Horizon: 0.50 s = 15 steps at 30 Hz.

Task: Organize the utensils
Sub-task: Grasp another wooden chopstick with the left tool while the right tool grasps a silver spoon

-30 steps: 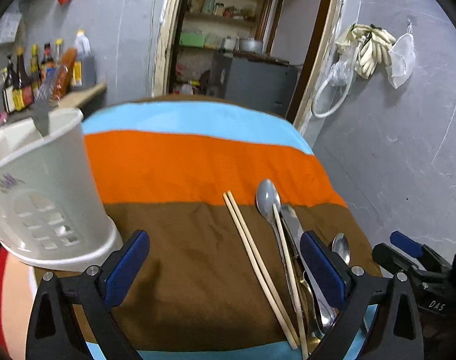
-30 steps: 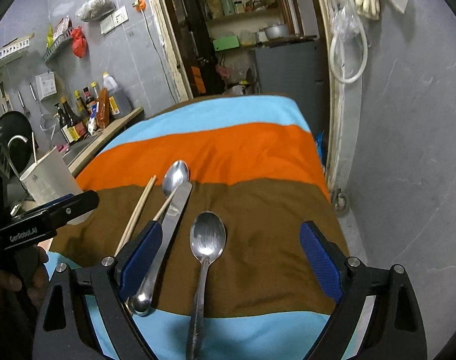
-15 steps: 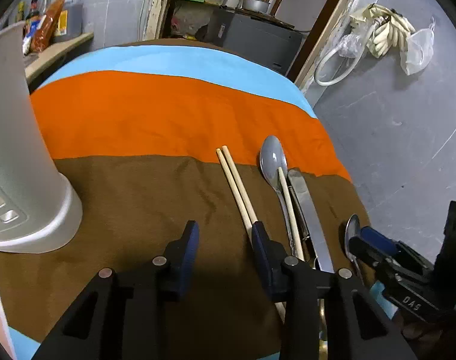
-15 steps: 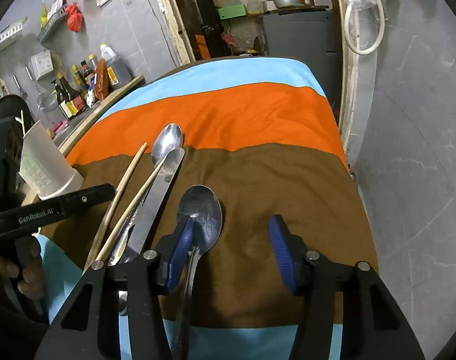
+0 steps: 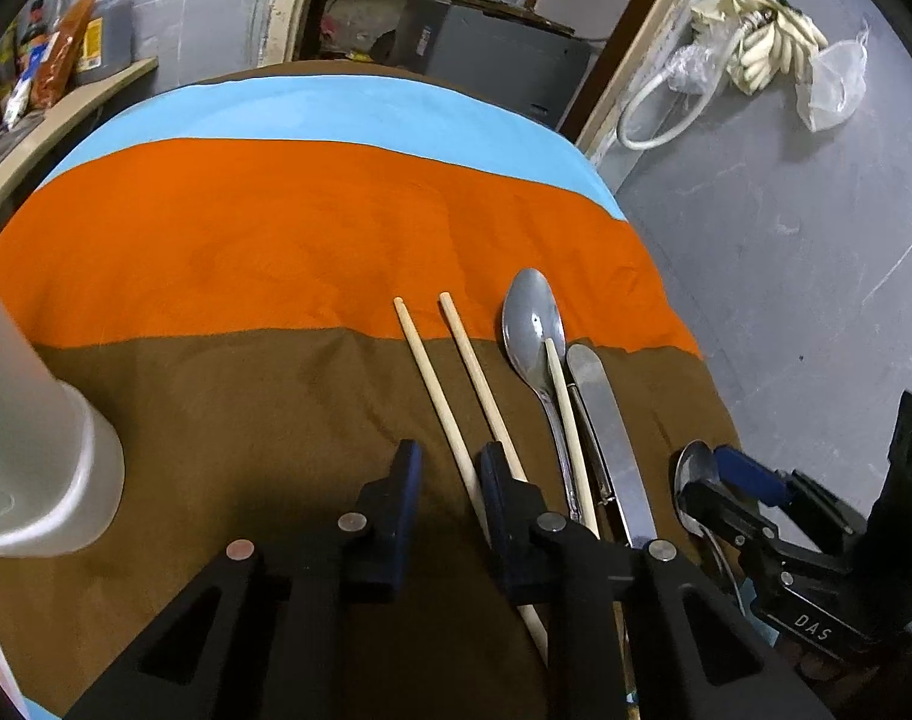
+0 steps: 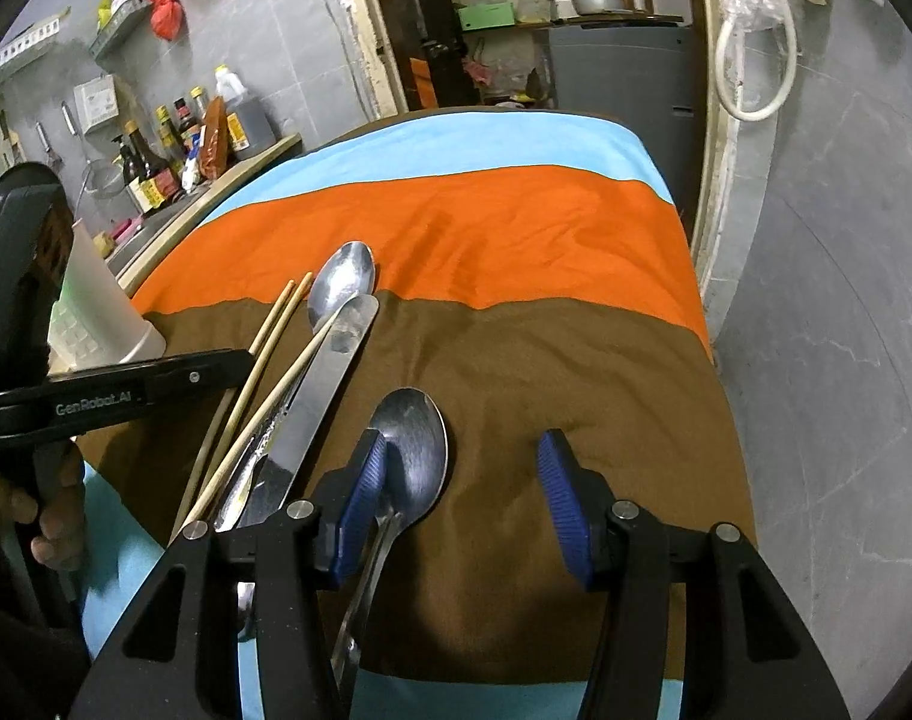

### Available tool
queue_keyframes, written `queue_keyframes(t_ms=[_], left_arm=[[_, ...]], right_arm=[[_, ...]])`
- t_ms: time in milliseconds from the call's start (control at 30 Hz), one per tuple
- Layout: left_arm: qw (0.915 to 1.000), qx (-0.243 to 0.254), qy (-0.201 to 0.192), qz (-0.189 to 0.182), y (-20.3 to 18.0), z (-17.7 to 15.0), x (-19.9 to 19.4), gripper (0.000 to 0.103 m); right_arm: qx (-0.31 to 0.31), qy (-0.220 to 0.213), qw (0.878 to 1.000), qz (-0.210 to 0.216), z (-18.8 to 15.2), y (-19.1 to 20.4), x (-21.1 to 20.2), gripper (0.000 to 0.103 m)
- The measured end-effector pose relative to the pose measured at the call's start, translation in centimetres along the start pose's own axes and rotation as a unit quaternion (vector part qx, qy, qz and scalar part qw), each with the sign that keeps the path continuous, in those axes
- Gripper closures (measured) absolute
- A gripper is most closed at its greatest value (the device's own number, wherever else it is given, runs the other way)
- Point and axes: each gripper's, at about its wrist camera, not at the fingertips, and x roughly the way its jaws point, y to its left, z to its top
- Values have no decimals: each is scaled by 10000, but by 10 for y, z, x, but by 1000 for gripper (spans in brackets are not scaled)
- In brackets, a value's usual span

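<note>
Utensils lie on a striped cloth: two wooden chopsticks (image 5: 450, 414), a spoon (image 5: 534, 324) with a third chopstick (image 5: 567, 414) across it, a table knife (image 5: 609, 426), and a second spoon (image 6: 414, 450) at the right. My left gripper (image 5: 447, 474) is low over the cloth, its jaws narrowed around one chopstick with a small gap left. My right gripper (image 6: 462, 492) is open; its left finger (image 6: 360, 510) touches the second spoon, whose bowl lies between the jaws. The white utensil holder (image 5: 30, 450) stands at the left.
Sauce bottles (image 6: 156, 162) stand on a wooden shelf at the far left. A grey wall (image 5: 816, 240) runs close along the table's right edge. A doorway with shelves and a grey cabinet (image 5: 492, 54) is behind the table.
Both grippers have dropped toward the cloth and narrowed. The left one has closed in around a chopstick; the right one has come down beside the second spoon.
</note>
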Motion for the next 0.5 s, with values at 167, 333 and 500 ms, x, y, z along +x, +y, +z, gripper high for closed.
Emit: queue_keyframes(t_ms=[167, 333, 500], left_arm=[[10000, -1, 39, -68, 2, 7, 3, 83], [9999, 61, 65, -55, 1, 8, 4, 89], [9993, 1, 351, -104, 2, 15, 5, 93]], right_arm=[[-278, 69, 9996, 54, 8, 1, 3, 68], [-447, 144, 9988, 155, 12, 6, 1, 83], [-701, 474, 9958, 341, 19, 14, 2, 84]])
